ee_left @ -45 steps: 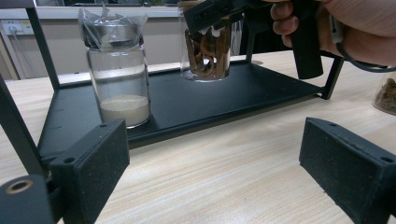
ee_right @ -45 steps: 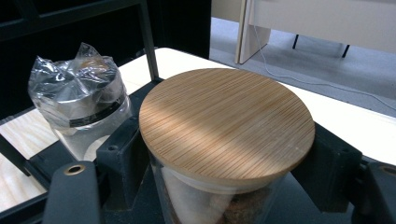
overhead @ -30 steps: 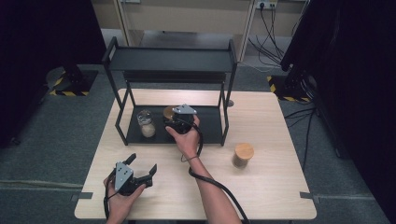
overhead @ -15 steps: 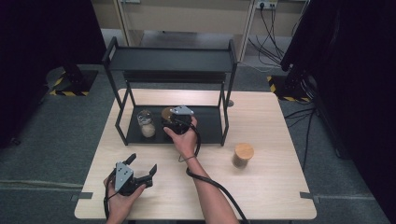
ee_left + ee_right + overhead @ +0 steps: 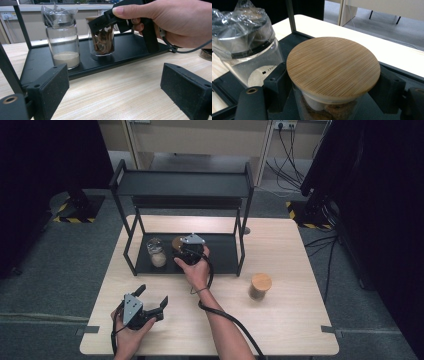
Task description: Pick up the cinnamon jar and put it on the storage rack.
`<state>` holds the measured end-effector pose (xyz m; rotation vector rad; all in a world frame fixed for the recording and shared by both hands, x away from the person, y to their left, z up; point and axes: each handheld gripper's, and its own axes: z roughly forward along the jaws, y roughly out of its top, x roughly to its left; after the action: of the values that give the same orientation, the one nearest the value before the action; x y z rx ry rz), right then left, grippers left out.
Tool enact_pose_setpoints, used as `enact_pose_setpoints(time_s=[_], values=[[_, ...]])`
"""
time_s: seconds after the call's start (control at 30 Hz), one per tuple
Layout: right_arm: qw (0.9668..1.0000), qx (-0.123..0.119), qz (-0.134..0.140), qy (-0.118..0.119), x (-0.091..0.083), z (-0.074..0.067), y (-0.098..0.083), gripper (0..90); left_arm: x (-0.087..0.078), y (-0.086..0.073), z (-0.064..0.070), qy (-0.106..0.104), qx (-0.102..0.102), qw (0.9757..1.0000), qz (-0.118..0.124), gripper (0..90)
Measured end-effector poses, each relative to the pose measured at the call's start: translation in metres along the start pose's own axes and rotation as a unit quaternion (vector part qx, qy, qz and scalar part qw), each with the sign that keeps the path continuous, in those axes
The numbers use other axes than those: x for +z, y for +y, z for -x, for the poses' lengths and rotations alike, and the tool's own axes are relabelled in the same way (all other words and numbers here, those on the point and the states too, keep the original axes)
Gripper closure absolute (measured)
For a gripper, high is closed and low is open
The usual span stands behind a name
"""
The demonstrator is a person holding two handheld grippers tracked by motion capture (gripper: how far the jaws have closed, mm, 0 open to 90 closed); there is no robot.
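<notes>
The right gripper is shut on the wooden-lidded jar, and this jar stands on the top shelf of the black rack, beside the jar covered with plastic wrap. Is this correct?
Not quite. The right gripper is shut on the wooden-lidded jar, but the jar stands on the bottom shelf of the black rack, not the top one, beside the plastic-wrapped jar. The left gripper view shows this.

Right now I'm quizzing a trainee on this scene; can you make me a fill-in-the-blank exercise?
1. The right tongs grip a jar with a ____ lid.
2. That jar stands on the rack's ____ shelf.
3. The left tongs are ____.
4. The jar beside it is covered with ____.

Missing: wooden; bottom; open; plastic wrap
</notes>
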<state>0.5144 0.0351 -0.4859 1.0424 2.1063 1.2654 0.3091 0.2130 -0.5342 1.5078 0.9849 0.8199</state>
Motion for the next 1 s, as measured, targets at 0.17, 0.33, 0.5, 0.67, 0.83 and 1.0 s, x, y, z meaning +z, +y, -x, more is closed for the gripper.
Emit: enact_pose_setpoints(time_s=[0.17, 0.33, 0.5, 0.67, 0.83, 1.0], values=[[1.0, -0.002, -0.003, 0.002, 0.002, -0.0018, -0.0014, 26.3, -0.0001, 0.0, 0.0, 0.0, 0.0, 1.0, 0.0, 7.7], [1.0, -0.004, -0.004, 0.001, 0.0029, -0.0029, -0.0022, 26.3, 0.0, 0.0, 0.0001, 0.0, 0.001, 1.0, 0.0, 7.7], [1.0, -0.007, -0.002, 0.001, 0.0029, -0.0035, -0.0034, 26.2, 0.0, 0.0, 0.0001, 0.0, 0.001, 1.0, 0.0, 7.7], [1.0, -0.005, -0.002, 0.002, 0.0026, -0.0028, -0.0062, 26.1, 0.0002, 0.0, 0.0003, 0.0, 0.002, 1.0, 0.0, 7.7], [1.0, -0.005, -0.002, 0.003, 0.0021, -0.0022, -0.0069, 26.1, 0.0, 0.0, -0.0002, 0.0, -0.001, 1.0, 0.0, 7.7], [1.0, -0.004, 0.0, 0.005, 0.0017, -0.0016, -0.008, 26.1, 0.0, 0.0, 0.0001, 0.0, 0.001, 1.0, 0.0, 7.7]])
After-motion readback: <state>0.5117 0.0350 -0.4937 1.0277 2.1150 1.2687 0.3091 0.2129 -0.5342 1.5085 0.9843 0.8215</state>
